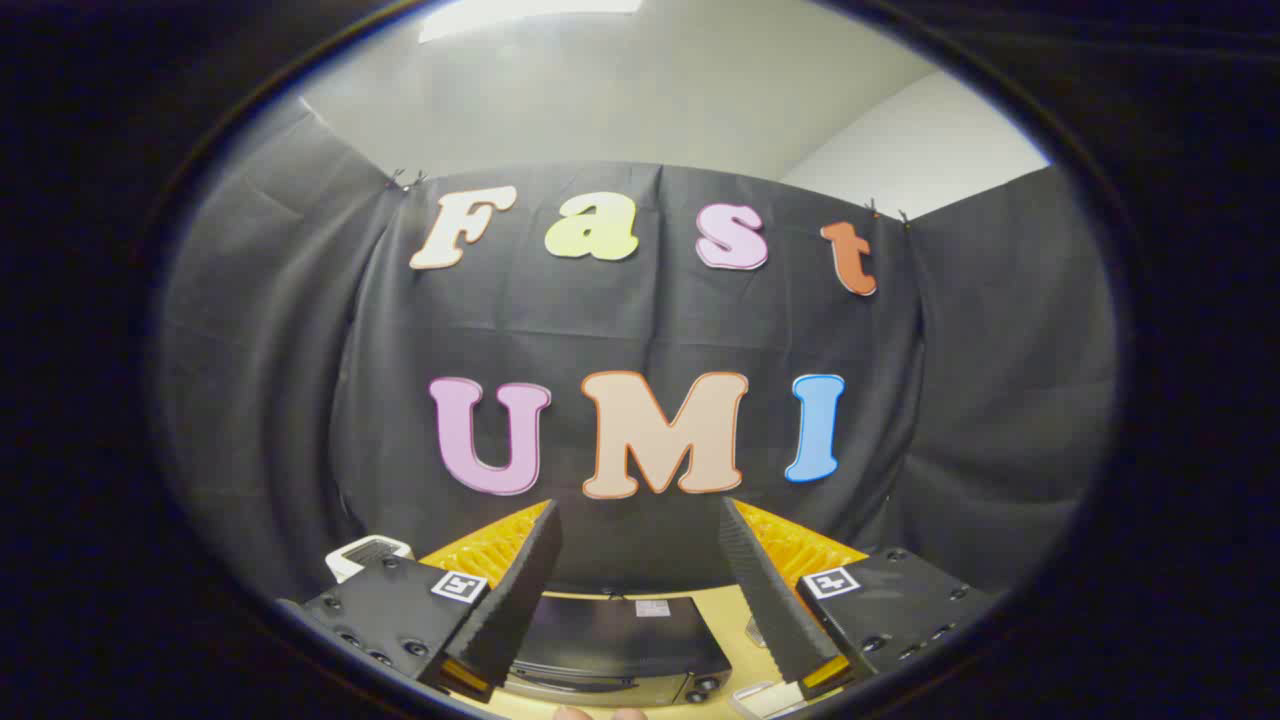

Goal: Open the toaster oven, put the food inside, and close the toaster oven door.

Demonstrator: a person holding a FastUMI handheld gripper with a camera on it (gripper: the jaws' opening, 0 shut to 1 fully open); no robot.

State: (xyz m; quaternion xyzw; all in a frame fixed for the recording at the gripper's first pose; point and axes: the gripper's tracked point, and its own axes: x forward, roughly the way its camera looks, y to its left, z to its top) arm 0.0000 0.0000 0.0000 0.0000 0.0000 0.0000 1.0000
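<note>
The gripper (640,560) is held high, pointed at the booth's black cloth wall (250,400), with a pale ceiling (620,90) seen above the cloth. Its two fingers (520,590) are spread wide apart, and nothing is held between them; only cloth and the scene below are seen in the gap.

The oven (620,640) is seen far below, between the fingers and under their tips. It is viewed from above, so mainly its top is shown: a dark, glossy, flat panel with a small pale label near its back edge. Along its near edge a lighter, metallic strip is seen, with what look like two small round knobs at its right end. Whether the door is open or closed cannot be told from this angle.

The oven stands on a light wooden table (725,605), close to the table's back edge, where the cloth hangs. A white object (365,553) with a slatted top is partly seen at the table's left side, behind the left finger's housing. The food cannot be made out.
</note>
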